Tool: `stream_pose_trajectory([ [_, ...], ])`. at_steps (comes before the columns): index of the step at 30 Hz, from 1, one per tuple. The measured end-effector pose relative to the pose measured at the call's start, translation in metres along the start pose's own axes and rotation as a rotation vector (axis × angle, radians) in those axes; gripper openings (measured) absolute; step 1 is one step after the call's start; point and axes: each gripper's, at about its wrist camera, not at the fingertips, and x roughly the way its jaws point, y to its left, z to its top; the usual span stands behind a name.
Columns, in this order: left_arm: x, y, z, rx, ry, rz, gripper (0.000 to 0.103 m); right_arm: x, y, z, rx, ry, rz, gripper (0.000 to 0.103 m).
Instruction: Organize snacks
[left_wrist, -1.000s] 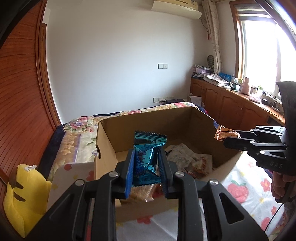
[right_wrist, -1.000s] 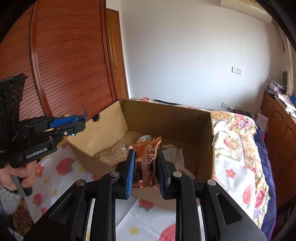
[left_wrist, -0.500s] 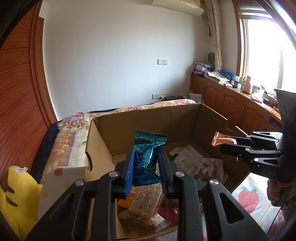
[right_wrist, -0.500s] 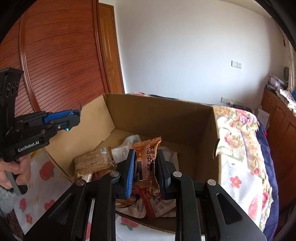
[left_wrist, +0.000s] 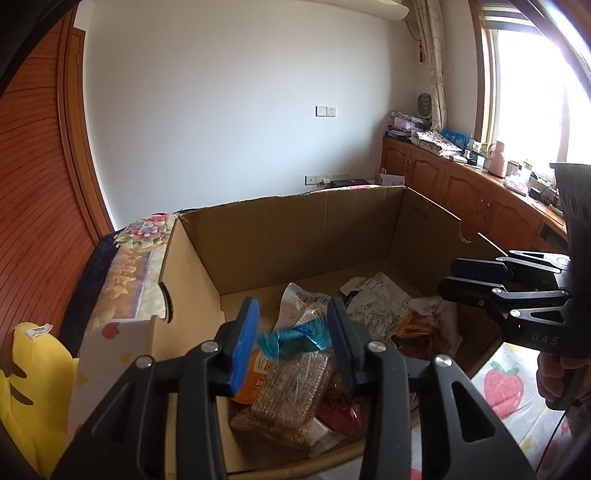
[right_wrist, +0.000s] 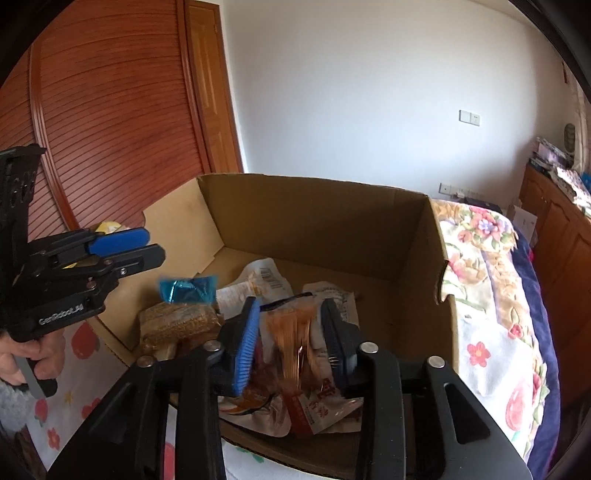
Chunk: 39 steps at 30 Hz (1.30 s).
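Both hand-held grippers, left (left_wrist: 291, 334) and right (right_wrist: 290, 334), have just opened; the blue foil packet (left_wrist: 291, 338) and copper foil packet (right_wrist: 291, 332) drop, blurred, into the brown cardboard box (left_wrist: 295, 229).

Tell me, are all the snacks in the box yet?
Done: many packets already lie in the cardboard box. In hand: both jaws have just been opening, and the blue packet and copper packet are dropping from the left gripper and right gripper. Left: no more snacks show outside.
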Motion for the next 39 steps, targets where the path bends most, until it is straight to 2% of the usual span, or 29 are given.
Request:
stream_pose_trajectory([
  [5,-0.02,-0.006,-0.003,0.0,-0.004,0.012,0.038,-0.013,0.005,-0.002,-0.002,-0.001,-0.009,0.034],
  [13,-0.066,-0.017,-0.023,-0.011,-0.002,0.041,0.039,-0.062,0.02,-0.014,0.01,-0.021,-0.032,0.034],
  [28,-0.166,-0.051,-0.088,-0.014,-0.015,0.051,0.039,-0.159,0.069,-0.081,0.035,-0.049,-0.069,0.035],
  [39,-0.21,-0.07,-0.132,-0.022,-0.022,0.06,0.039,-0.21,0.094,-0.119,0.071,-0.081,-0.082,0.037],
])
